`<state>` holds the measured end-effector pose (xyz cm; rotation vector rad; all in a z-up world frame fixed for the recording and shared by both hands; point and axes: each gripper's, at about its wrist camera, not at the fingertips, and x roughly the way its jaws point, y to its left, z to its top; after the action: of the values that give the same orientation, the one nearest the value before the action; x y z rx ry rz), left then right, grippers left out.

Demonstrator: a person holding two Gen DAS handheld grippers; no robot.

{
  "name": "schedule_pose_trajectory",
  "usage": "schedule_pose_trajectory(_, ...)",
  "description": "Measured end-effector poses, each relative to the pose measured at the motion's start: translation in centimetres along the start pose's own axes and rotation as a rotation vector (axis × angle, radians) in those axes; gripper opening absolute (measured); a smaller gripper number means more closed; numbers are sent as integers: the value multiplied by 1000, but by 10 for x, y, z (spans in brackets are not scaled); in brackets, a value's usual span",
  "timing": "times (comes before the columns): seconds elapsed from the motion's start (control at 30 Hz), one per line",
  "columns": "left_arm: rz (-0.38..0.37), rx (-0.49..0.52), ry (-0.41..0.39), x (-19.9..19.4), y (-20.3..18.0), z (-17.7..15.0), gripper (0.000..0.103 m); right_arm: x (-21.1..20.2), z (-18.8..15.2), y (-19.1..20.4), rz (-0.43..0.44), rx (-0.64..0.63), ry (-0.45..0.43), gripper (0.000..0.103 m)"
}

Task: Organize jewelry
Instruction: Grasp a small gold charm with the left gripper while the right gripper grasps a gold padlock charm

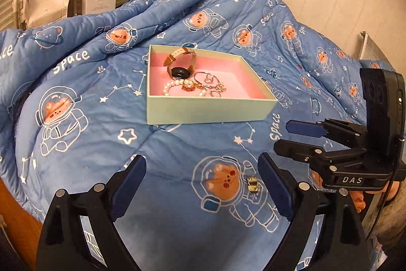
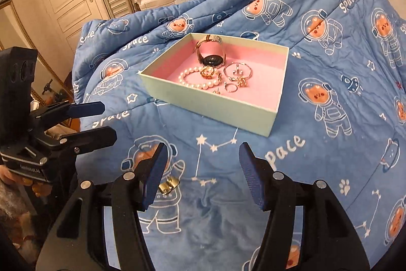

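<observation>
Both grippers, left (image 1: 201, 184) and right (image 2: 203, 174), hang with fingers apart; the small gold clip (image 1: 253, 184) may sink into the soft quilt (image 1: 165, 149) when pinched, missing the box (image 1: 210, 109)

A blue quilt (image 1: 177, 149) is seen printed with white-outlined astronaut bears with orange faces, white stars, constellations and the word "space". On it, a pale mint-green box (image 2: 218, 106) is lined in pink. Inside the box, a watch (image 1: 181, 62) shows a black dial and a tan strap with gold trim — in front of it, a white pearl bracelet (image 2: 195, 79) and gold rings (image 2: 237, 73) are laid. In front of the box, a small gold piece (image 1: 253, 184) is seen on a bear print. Both grippers — left gripper (image 1: 203, 182), right gripper (image 2: 203, 174) — are black with dark blue pads.
</observation>
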<state>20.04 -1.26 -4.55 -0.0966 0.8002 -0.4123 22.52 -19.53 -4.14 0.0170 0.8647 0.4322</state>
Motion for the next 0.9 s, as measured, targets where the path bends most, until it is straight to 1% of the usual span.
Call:
schedule_pose_trajectory(0.03, -3, 22, -4, -2, -7, -5, 86, -1, -4, -2, 1, 19, 0, 59)
schedule_pose_trajectory(0.1, -10, 76, -7, -3, -23, -14, 81, -3, -13, -5, -12, 36, 2, 59)
schedule_pose_trajectory(0.17, -16, 116, 3, 0, -37, -23, 71, -4, -19, -7, -31, 49, 0, 59)
schedule_pose_trajectory(0.2, -19, 129, 11, 3, -42, -27, 67, -5, -21, -10, -30, 58, 3, 59)
schedule_pose_trajectory(0.27, -33, 141, 34, 11, -50, -32, 53, -5, -25, -13, -33, 75, 8, 59)
schedule_pose_trajectory(0.37, -39, 158, 61, 23, -58, -38, 41, -6, -29, -18, -38, 99, 10, 59)
schedule_pose_trajectory(0.4, -34, 174, 66, 27, -62, -39, 40, -6, -30, -19, -39, 108, 10, 59)
schedule_pose_trajectory(0.47, -29, 211, 83, 34, -69, -42, 30, -6, -32, -21, -37, 119, 10, 59)
schedule_pose_trajectory(0.53, -6, 231, 106, 44, -73, -43, 24, -7, -33, -21, -38, 120, 10, 59)
schedule_pose_trajectory(0.57, 9, 232, 110, 47, -73, -43, 24, -7, -33, -21, -38, 121, 10, 59)
schedule_pose_trajectory(0.63, 8, 224, 105, 50, -72, -43, 23, -7, -34, -21, -34, 122, 12, 59)
schedule_pose_trajectory(0.7, 12, 220, 105, 52, -71, -42, 21, -6, -34, -20, -32, 123, 14, 59)
schedule_pose_trajectory(0.77, 25, 227, 100, 52, -71, -42, 14, -5, -34, -20, -27, 131, 18, 59)
schedule_pose_trajectory(0.9, 14, 217, 97, 49, -68, -43, 14, -3, -34, -18, -13, 135, 23, 59)
